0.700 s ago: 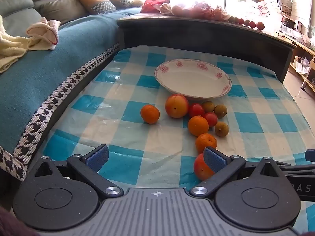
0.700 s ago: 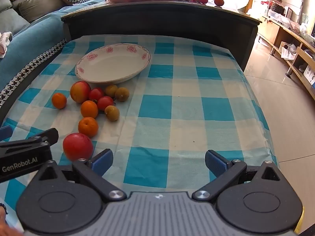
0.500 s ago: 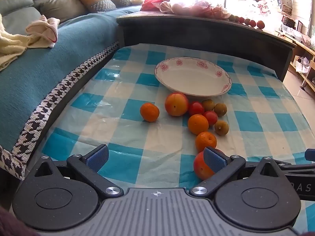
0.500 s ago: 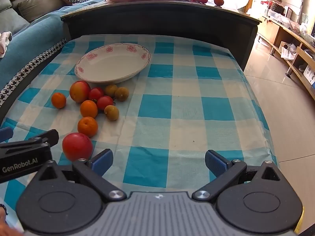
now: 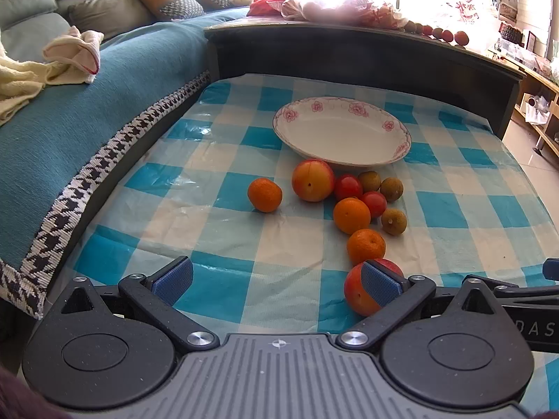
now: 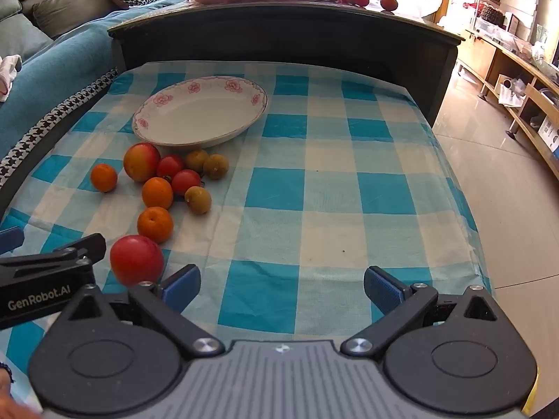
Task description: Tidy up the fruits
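Left gripper point(image 5: 277, 281): jaws spread wide, holding nothing.
Right gripper point(image 6: 282, 289): jaws spread wide, holding nothing.
Round red-orange peach point(image 5: 360, 291): just behind the left gripper's right fingertip, partly hidden by it.
Loose oranges, red tomatoes, brown longans point(image 5: 351, 215): farther ahead, clustered on the blue-checked tablecloth point(image 6: 314, 188).
White oval floral-rimmed dish point(image 5: 340, 131): beyond the fruit, nothing in it.

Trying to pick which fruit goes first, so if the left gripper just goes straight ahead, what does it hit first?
Probably bare checkered tablecloth. The left gripper stands open, with the nearest red-orange fruit by its right finger, off the centre line. Farther on, the lone tangerine lies nearest that line; depth is unclear.
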The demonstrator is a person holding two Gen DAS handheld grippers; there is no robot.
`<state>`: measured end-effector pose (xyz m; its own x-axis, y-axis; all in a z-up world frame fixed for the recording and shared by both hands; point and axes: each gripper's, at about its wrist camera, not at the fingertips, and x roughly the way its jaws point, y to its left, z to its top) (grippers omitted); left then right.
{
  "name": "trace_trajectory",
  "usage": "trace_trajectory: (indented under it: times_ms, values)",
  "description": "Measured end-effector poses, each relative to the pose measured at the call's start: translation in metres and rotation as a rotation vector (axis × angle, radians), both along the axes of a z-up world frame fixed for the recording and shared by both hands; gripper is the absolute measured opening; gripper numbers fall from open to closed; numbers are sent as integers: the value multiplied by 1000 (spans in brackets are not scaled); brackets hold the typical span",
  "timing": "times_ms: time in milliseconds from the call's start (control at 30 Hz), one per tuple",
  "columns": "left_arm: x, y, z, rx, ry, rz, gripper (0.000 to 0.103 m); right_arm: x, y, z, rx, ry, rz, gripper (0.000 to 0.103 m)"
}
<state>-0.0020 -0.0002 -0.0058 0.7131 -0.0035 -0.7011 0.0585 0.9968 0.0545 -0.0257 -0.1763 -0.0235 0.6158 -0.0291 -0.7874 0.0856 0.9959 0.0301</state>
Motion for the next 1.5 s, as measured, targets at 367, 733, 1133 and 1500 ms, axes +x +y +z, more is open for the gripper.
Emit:
trace_trajectory:
  times_ms: [367, 733, 1133, 1500]
  values:
    - [1, -1, 1, 7, 1, 0, 103, -1, 0, -1, 0, 1, 0, 103]
    - [1, -1, 0, 19, -2, -4, 103, 0, 1, -2, 0, 3, 1, 103]
    - [2, 0, 1, 24, -1, -4, 103, 0, 3, -3, -1, 6, 4, 103]
    - [2, 0, 0, 25, 2, -6, 102, 0, 3, -3, -1, 8, 4, 103]
